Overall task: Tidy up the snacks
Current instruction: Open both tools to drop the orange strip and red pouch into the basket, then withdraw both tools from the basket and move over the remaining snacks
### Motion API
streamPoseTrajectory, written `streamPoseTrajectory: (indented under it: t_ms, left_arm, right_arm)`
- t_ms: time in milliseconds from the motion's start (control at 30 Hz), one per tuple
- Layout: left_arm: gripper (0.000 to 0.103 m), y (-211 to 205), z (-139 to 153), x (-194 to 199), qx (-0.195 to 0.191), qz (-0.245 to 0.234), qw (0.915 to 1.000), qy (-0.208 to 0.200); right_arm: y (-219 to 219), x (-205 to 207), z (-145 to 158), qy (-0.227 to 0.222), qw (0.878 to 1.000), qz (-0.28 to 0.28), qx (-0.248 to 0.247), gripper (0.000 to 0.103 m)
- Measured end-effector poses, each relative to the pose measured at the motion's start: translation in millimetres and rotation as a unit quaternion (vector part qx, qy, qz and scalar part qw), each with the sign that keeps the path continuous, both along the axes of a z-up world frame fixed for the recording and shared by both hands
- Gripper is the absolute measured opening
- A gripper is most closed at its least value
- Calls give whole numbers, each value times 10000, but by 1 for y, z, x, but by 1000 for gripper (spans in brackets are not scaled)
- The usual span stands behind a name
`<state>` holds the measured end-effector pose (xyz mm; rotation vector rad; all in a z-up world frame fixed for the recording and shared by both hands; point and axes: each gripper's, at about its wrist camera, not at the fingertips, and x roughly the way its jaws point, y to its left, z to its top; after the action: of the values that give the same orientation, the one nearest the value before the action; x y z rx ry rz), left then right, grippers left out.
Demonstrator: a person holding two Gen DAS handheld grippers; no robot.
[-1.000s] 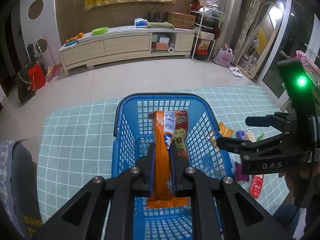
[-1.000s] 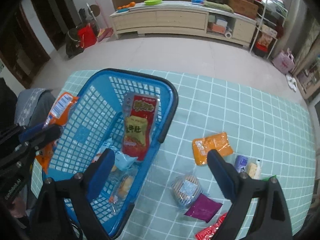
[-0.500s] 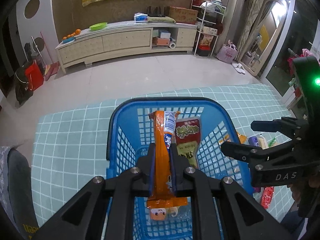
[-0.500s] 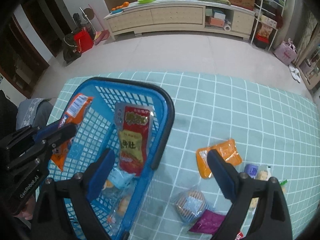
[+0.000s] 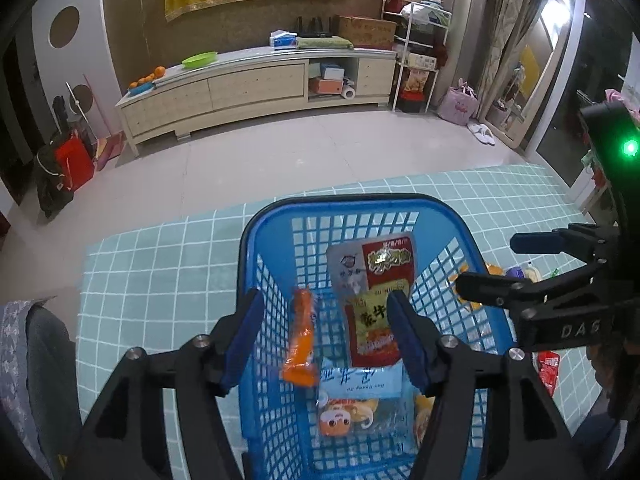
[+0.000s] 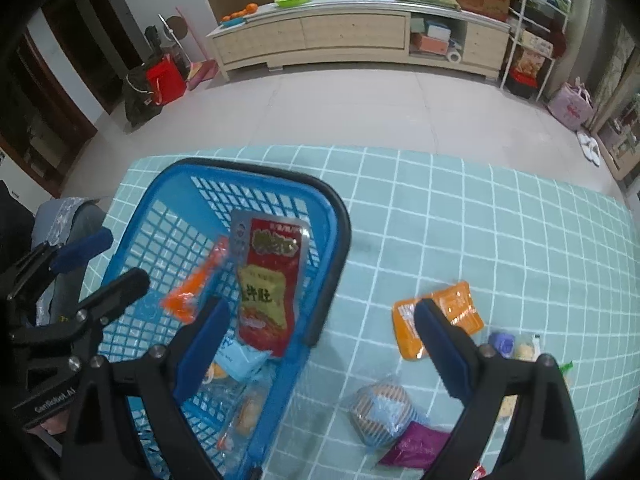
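Released since the earlier frame, orange snack packet [image 5: 301, 342] hangs free inside blue basket [image 5: 256, 256], clear of both pads. Left claw [image 5: 326, 336] jaws opening, nothing gripped. Right claw [image 6: 320, 344] wide open, empty, above basket rim and teal mat [image 6: 460, 216]. Red pouch [image 5: 374, 296] lies in basket.

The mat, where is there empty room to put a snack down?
Bare teal mat stretches beyond the blue basket toward the tiled floor. It is crowded near the right gripper: orange packet, round wrapped snack, purple packet.
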<state>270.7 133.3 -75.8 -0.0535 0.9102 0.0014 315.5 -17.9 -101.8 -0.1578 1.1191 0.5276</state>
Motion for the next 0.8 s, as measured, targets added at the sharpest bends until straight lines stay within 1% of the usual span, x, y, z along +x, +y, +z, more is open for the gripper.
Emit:
streamPoseTrajectory:
  t_ms: [233,433,600,700,800]
  left_arm:
    - [62,-5,22,-32,-99,-2,9999,-97]
    - [62,-22,42,-60,-20,-114,9998,-187]
    - [75,-37,54,-78,-85,-206,9994,-257]
    - [75,-47,60,-90,-75,-252,9992,-291]
    - [79,-56,68,-99,-163,-300,9988,-352]
  right_arm:
    - [-17,-24,17,-41,10000,-78,-10,96]
    - [-29,-51,36,-113,9998,-129,63,96]
    - [-39,-75,50,-195,9996,-149,154,96]
    - [-48,-88,57,-230,9994,-179,182,95]
    - [-59,-101,67,-385,9989,-198,171,96]
